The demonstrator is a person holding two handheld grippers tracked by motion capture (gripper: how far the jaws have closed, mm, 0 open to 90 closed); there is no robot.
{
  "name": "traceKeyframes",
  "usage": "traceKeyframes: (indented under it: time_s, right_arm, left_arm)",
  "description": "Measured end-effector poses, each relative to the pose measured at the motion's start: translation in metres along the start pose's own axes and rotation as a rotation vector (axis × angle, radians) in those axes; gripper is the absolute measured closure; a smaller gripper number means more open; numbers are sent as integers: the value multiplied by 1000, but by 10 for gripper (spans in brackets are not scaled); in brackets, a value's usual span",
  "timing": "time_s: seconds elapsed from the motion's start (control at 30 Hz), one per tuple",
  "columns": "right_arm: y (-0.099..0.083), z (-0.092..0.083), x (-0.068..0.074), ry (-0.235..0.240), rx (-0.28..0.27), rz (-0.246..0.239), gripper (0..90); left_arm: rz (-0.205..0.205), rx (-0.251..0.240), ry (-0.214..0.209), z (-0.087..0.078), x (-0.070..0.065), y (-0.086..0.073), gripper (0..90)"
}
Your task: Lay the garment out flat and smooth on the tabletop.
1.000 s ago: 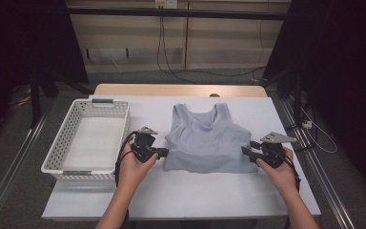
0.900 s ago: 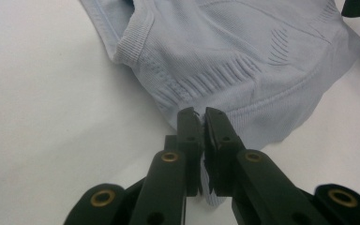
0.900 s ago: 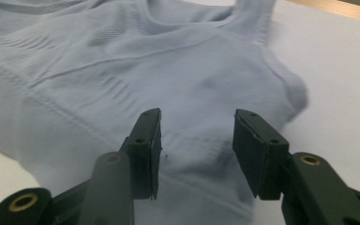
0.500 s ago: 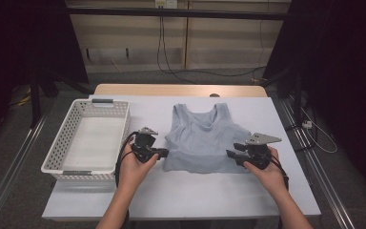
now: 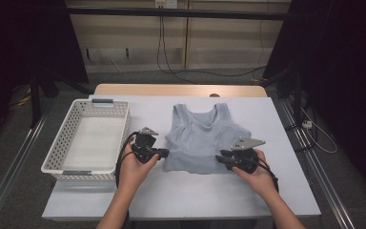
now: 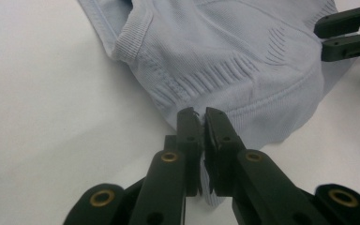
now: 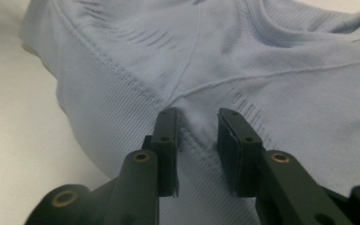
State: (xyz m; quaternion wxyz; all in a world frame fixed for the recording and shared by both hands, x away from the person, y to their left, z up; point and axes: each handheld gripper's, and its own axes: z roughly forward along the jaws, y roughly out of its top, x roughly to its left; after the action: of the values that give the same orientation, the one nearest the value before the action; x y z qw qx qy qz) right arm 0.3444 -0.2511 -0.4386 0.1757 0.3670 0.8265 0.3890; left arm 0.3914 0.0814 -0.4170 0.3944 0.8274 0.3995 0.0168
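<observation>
A pale blue sleeveless top [image 5: 200, 138] lies flat on the white table [image 5: 195, 195], neck away from me. My left gripper [image 5: 164, 153] is shut on the hem at the top's lower left corner; in the left gripper view the jaws [image 6: 199, 115] pinch the ribbed edge of the top [image 6: 234, 61]. My right gripper [image 5: 219, 160] rests on the lower right of the top. Its jaws [image 7: 197, 117] have just been closing and stand a little apart, with a raised fold of the top [image 7: 262, 70] between them. The right gripper [image 6: 323, 40] also shows in the left gripper view.
A white perforated basket [image 5: 52, 162] with nothing in it stands on the table's left side. A wooden strip [image 5: 171, 89] runs along the table's far edge, with dark floor and cables behind. Bare tabletop lies in front of the top and to its right.
My right hand has moved left, from beside the top's right edge onto its lower right part, and its jaws have narrowed. The left hand has stayed put.
</observation>
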Motion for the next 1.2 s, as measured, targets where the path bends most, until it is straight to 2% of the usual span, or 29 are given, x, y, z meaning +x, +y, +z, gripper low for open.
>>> traceKeyframes:
  time_s: [0.2, 0.3, 0.43, 0.63, 0.8, 0.83, 0.93, 1.03, 1.13, 1.2]
  right_arm:
    - [-2, 15, 4, -12, 58, -33, 815]
    - [0, 18, 6, -23, 61, -38, 846]
    - [2, 15, 2, -12, 38, -12, 856]
    - [10, 0, -5, -10, -33, 16, 861]
    - [14, -2, -11, -8, -68, 42, 862]
    - [15, -1, -11, -5, -70, 42, 862]
    - [15, 4, -12, -11, -57, 35, 861]
    - [14, 10, -15, -18, -53, 47, 860]
    - [13, 15, -16, -18, -37, 49, 859]
    - [12, 20, -14, -21, -11, 44, 858]
  left_arm:
    - [0, 4, -3, 1, 0, -1, 851]
    - [-1, 5, -3, 2, 0, -1, 851]
    - [-8, 1, -4, 1, 1, -1, 849]
    - [-12, -18, -15, -4, 1, 3, 848]
    - [-22, -36, -23, -7, 3, 4, 848]
    - [-25, -32, -23, -7, 4, 4, 847]
    - [-30, -18, 13, -4, 7, 2, 880]
    - [-50, -5, 7, -1, 11, -1, 873]
    - [-36, 4, -2, 2, 7, -1, 863]
    - [-29, -9, 7, 1, 5, 1, 821]
